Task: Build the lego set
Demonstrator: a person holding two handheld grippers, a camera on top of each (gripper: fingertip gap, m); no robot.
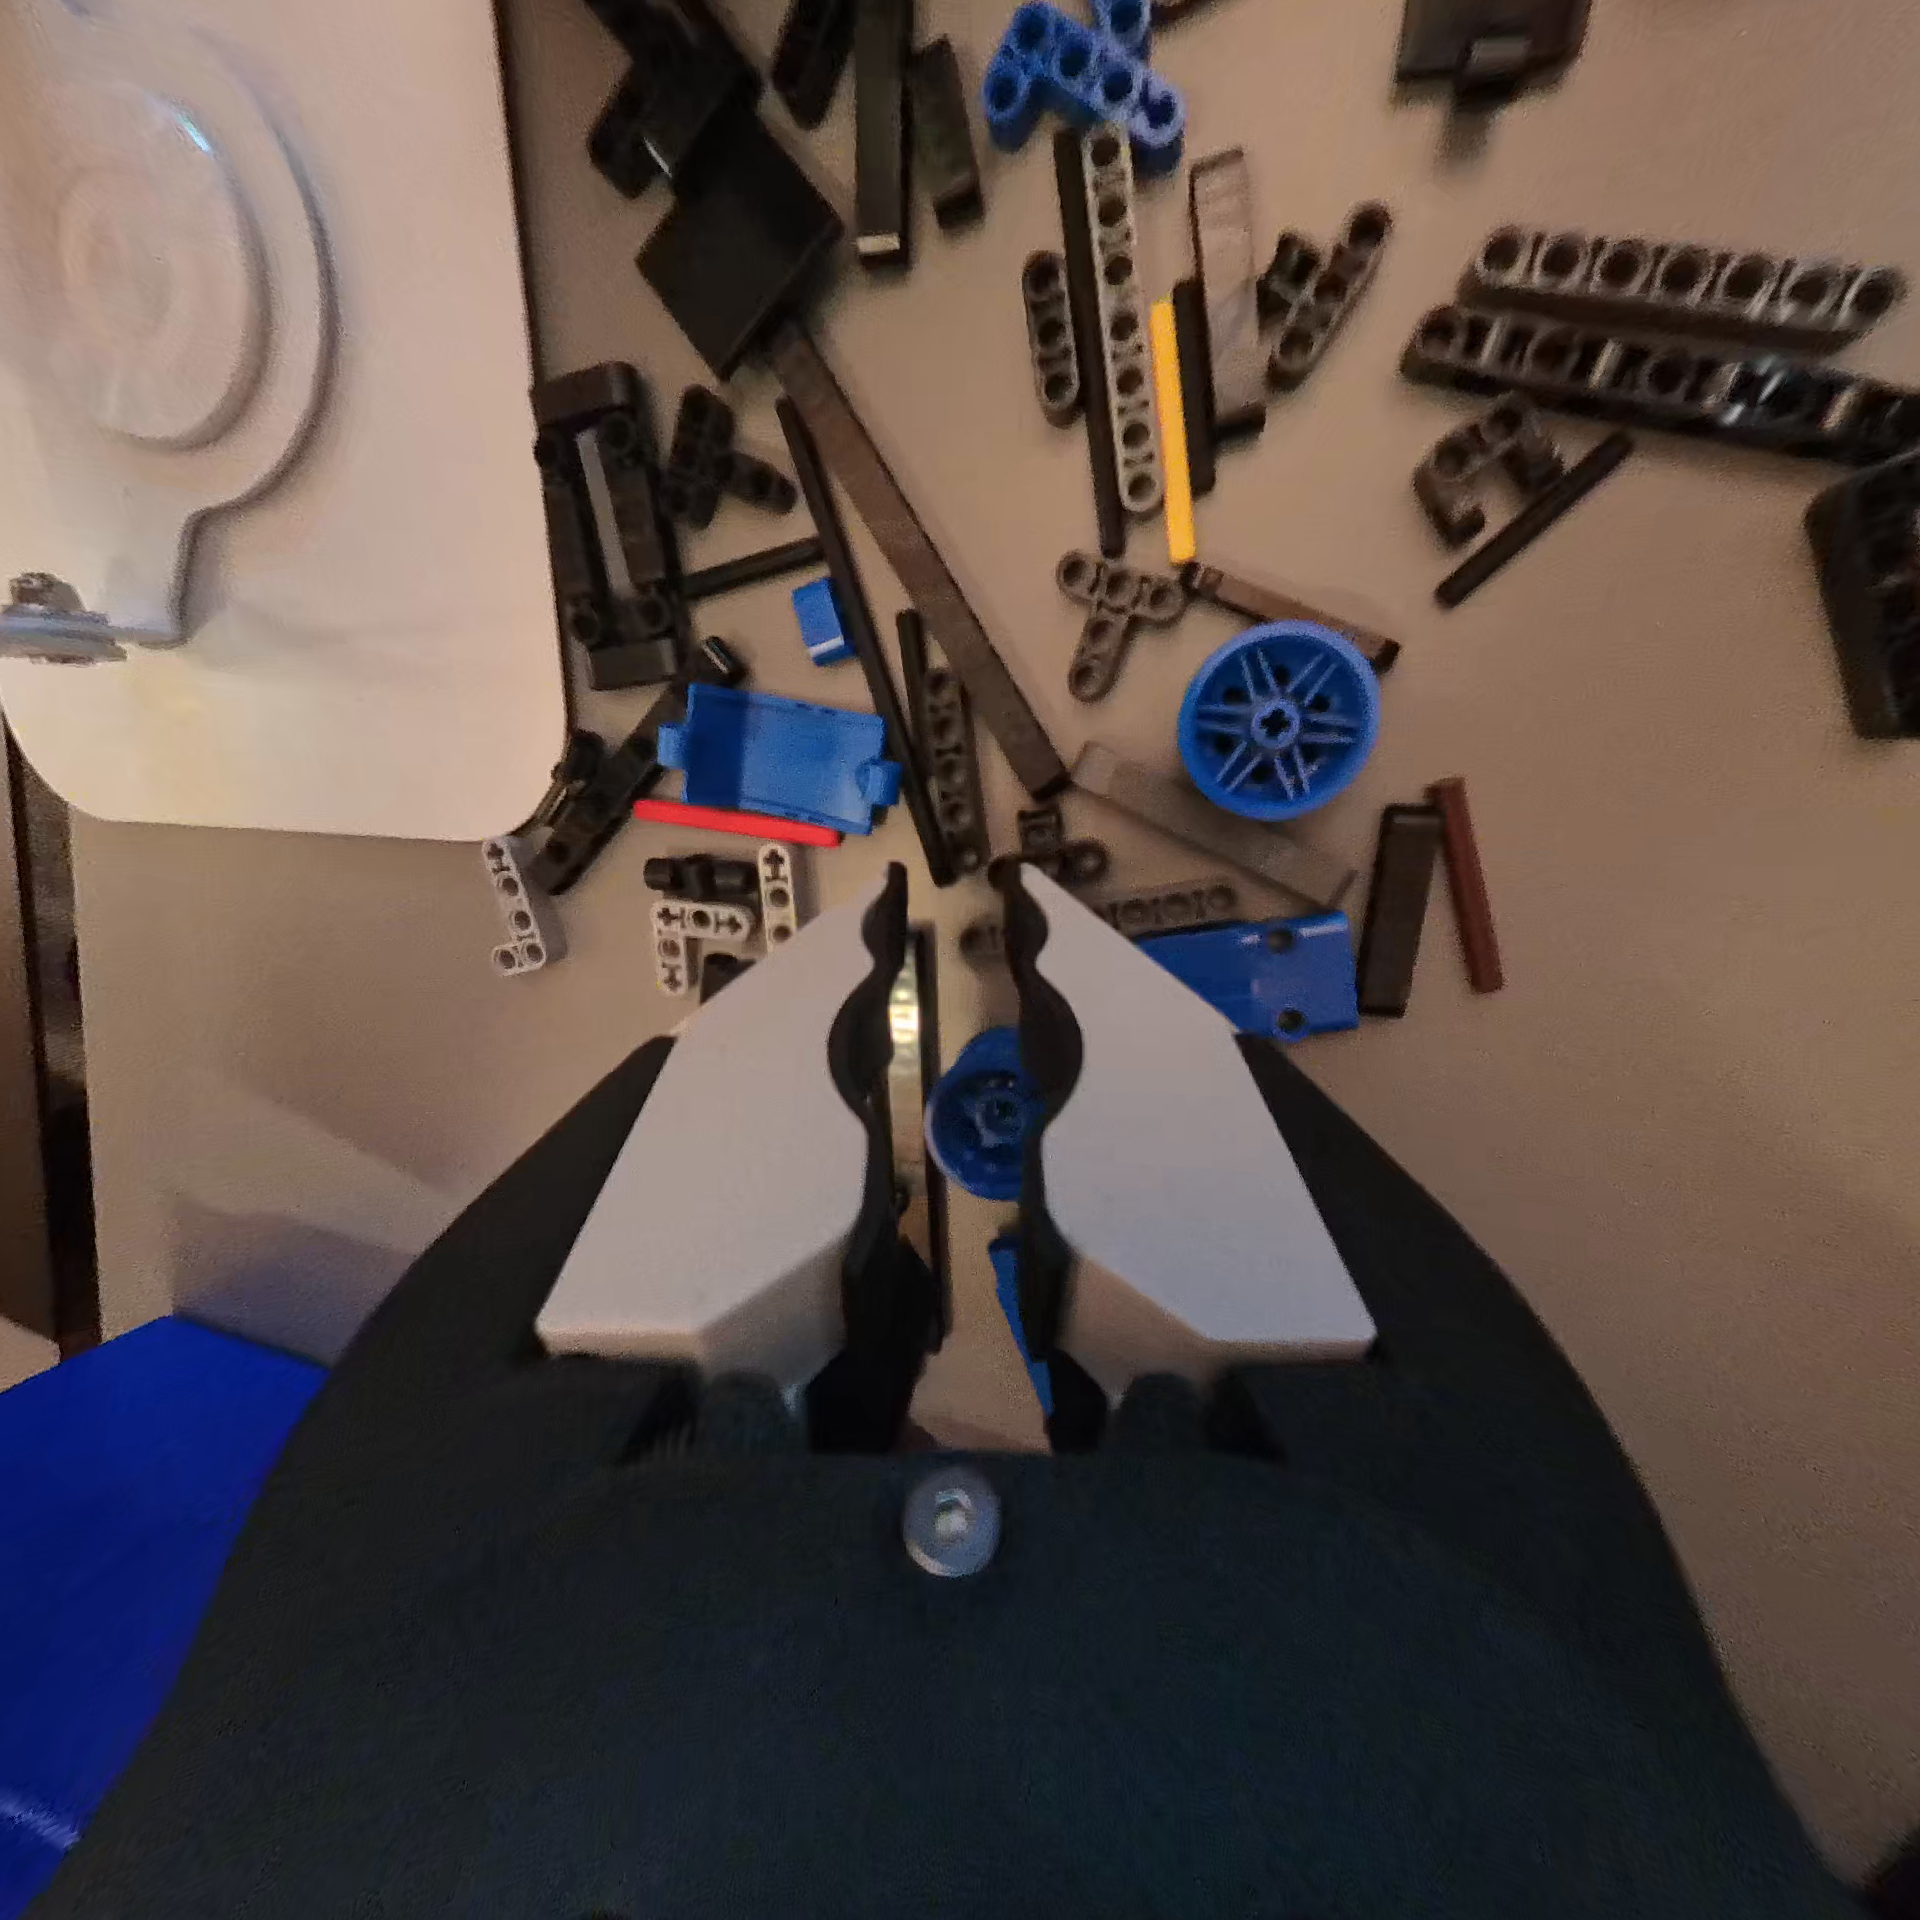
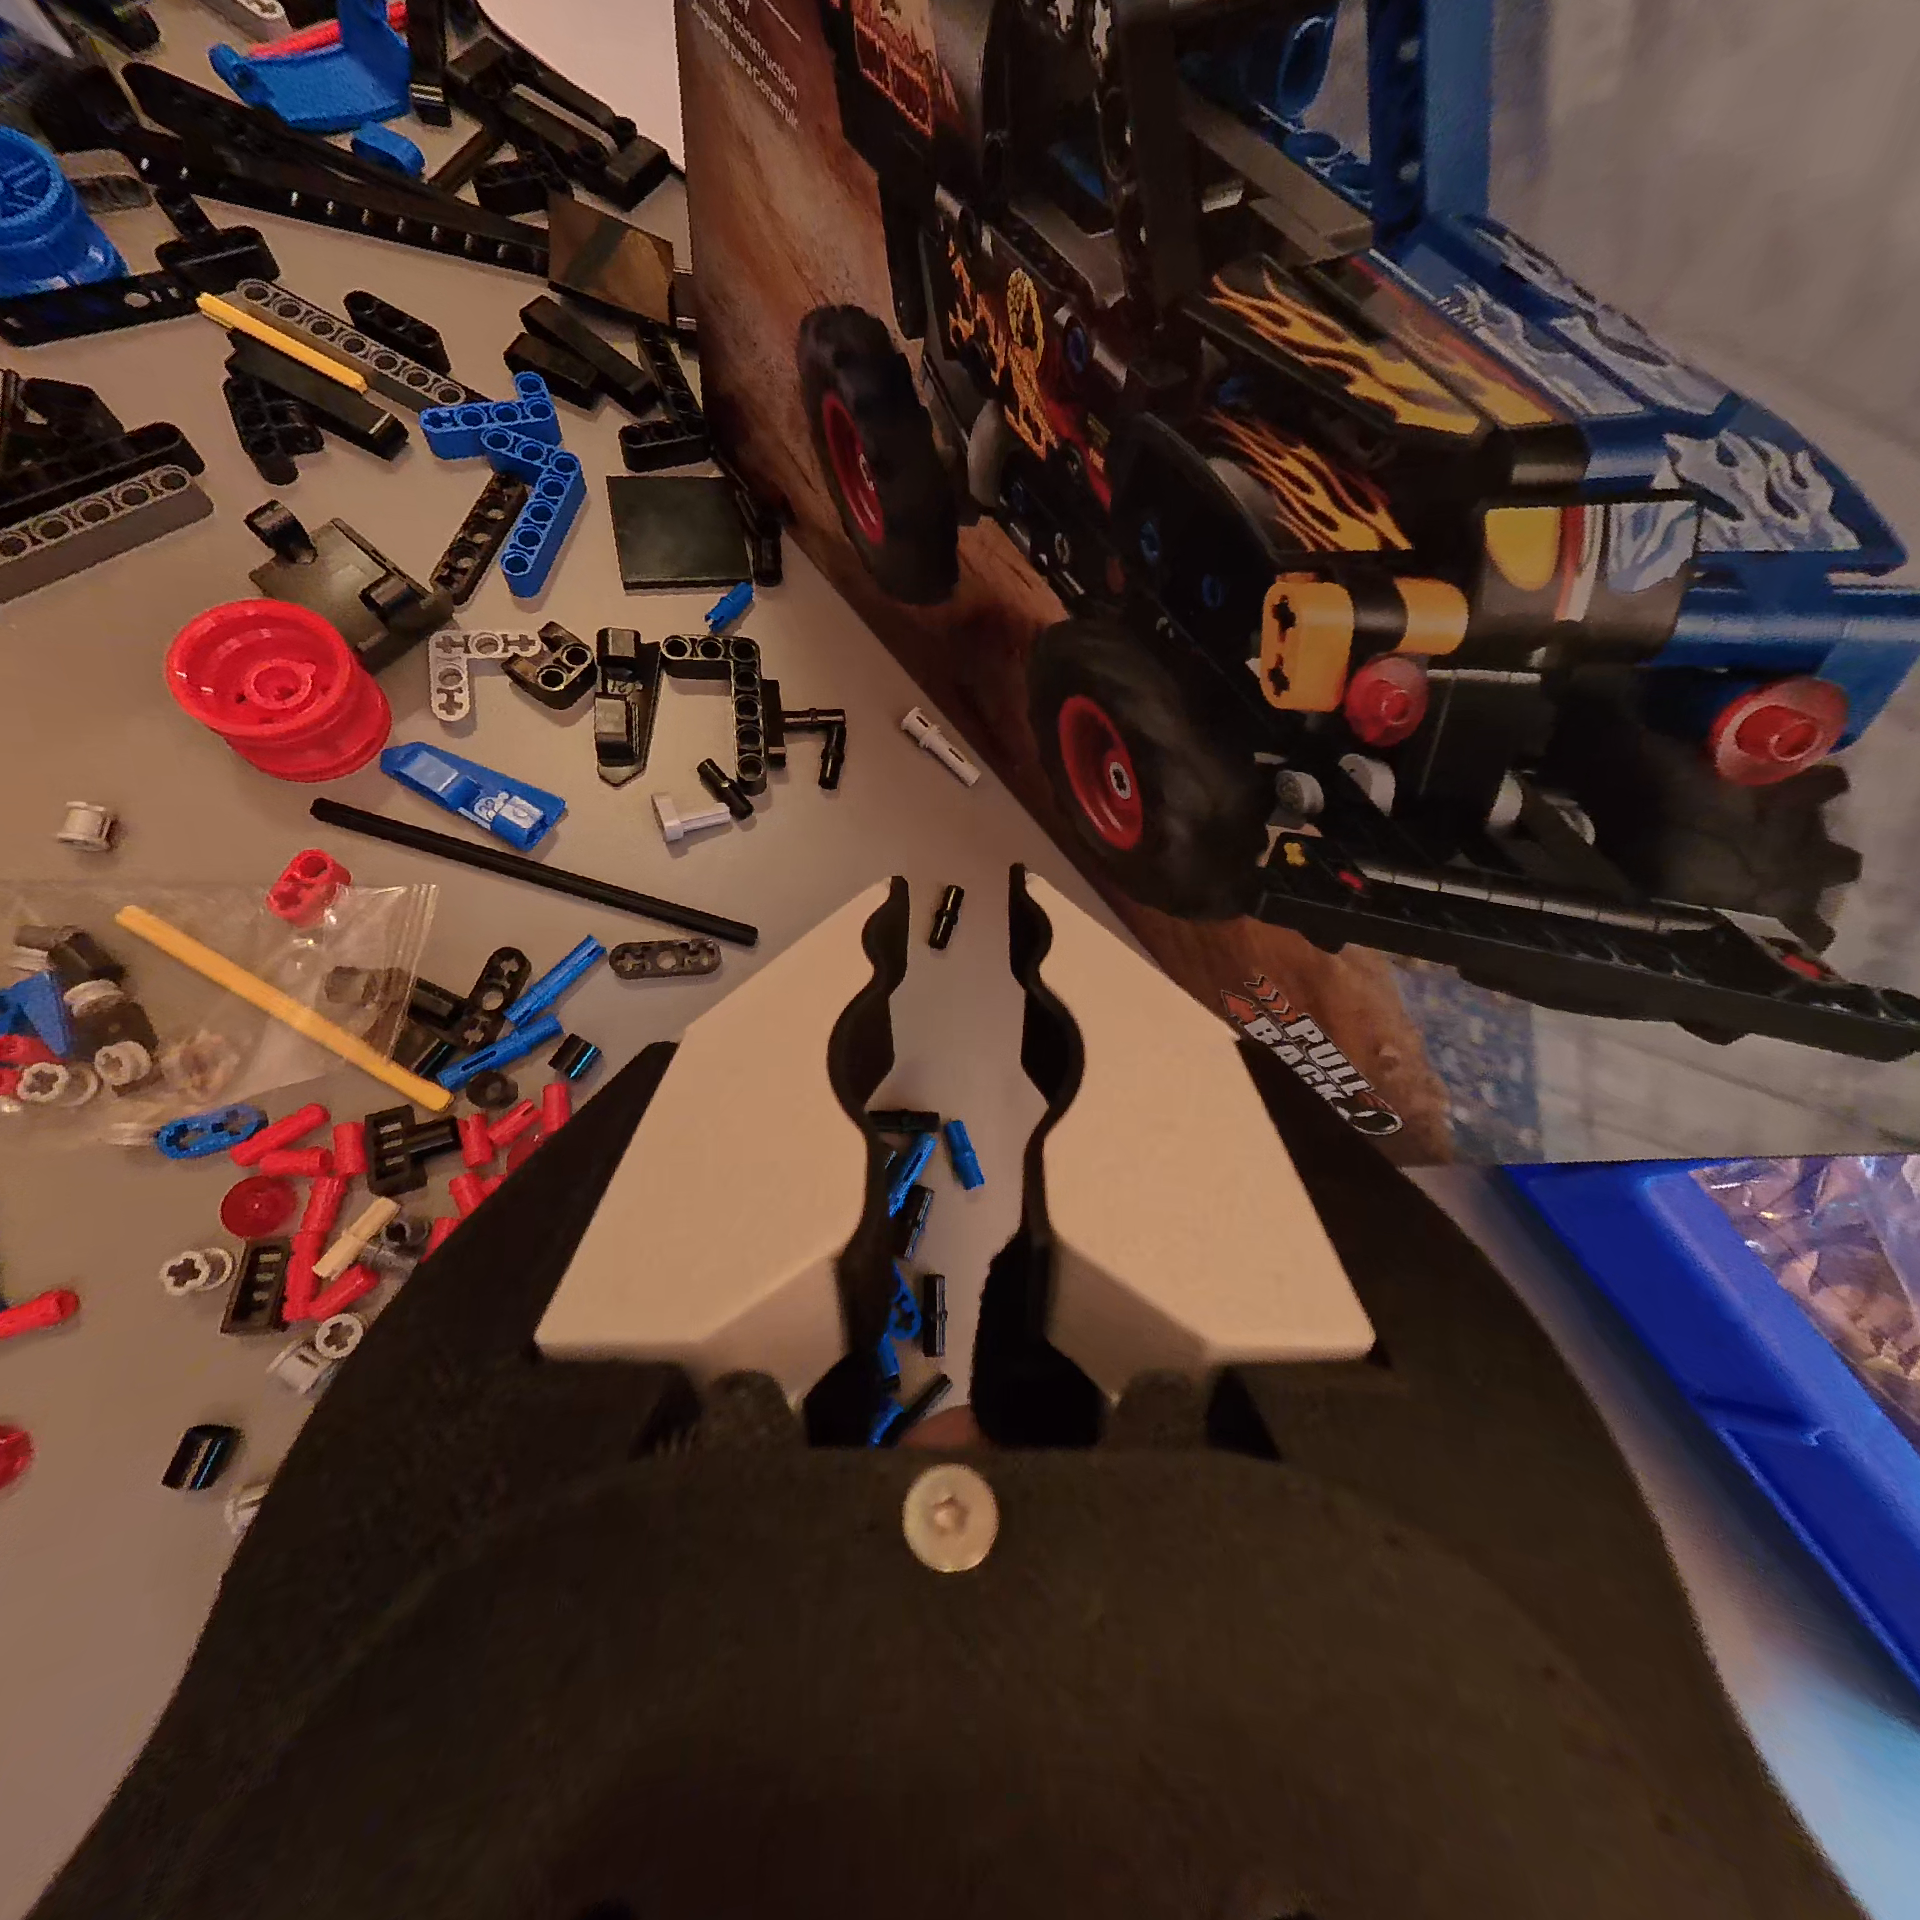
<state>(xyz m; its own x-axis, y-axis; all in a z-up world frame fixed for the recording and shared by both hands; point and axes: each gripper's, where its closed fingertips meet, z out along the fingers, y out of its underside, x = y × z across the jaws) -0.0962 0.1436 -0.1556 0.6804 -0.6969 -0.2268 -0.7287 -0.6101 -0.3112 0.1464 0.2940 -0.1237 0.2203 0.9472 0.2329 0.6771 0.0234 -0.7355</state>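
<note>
across the matte beige tabletop [image 1: 1558,1143] loose plastic lego pieces [image 1: 1112,312] lie scattered, both the left gripper [image 1: 951,894] and right gripper [image 2: 956,894] hovering with jaws spread and empty, glossy cardboard box [image 2: 1351,468] bounding the right.

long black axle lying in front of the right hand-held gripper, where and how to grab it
Grip the long black axle near its bare middle, coming from above with the fingers across its thin width. It lies flat and diagonal on the table, its right end close to a small black beam.

Blue wheel [image 1: 1278,719], red wheel [image 2: 275,688], yellow axle [image 1: 1172,431], flame-patterned box truck [image 2: 1299,436].
</note>
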